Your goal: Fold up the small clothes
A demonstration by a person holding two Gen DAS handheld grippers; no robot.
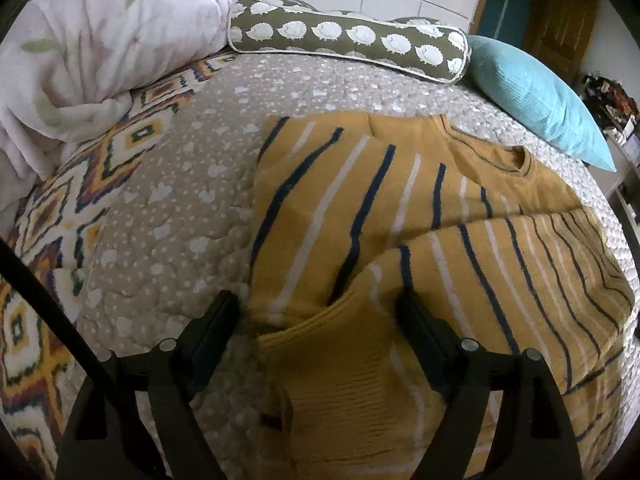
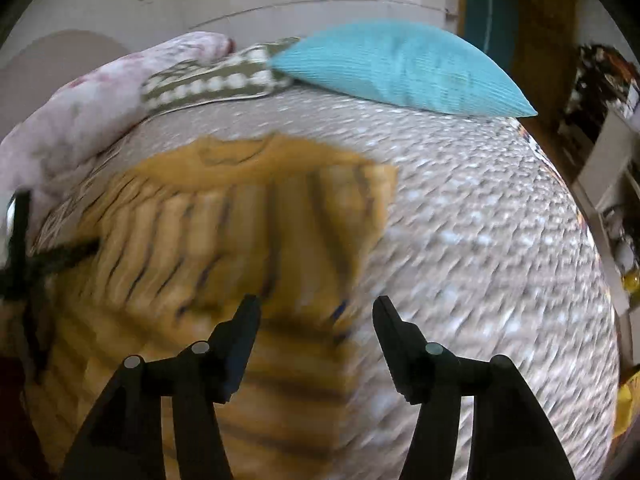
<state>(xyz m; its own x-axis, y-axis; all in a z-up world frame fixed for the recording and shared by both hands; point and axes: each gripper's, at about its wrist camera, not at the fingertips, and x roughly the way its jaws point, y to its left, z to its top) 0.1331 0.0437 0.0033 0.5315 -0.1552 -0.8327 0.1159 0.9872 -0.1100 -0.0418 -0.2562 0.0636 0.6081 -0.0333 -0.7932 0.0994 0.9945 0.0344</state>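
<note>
A small mustard-yellow sweater (image 1: 400,216) with navy and white stripes lies on the bed, both sleeves folded across its body, collar toward the pillows. My left gripper (image 1: 320,304) is open, its fingers straddling the ribbed cuff (image 1: 344,392) of the near sleeve at the sweater's lower left edge. In the blurred right wrist view the sweater (image 2: 224,232) lies to the left. My right gripper (image 2: 316,308) is open and empty over the sweater's lower right edge.
The bed has a beige quilted cover (image 1: 168,208) with white spots. A floral duvet (image 1: 88,48) is bunched at the far left. A hedgehog-print bolster (image 1: 348,36) and a teal pillow (image 1: 536,96) lie at the head. A patterned blanket (image 1: 48,216) runs along the left.
</note>
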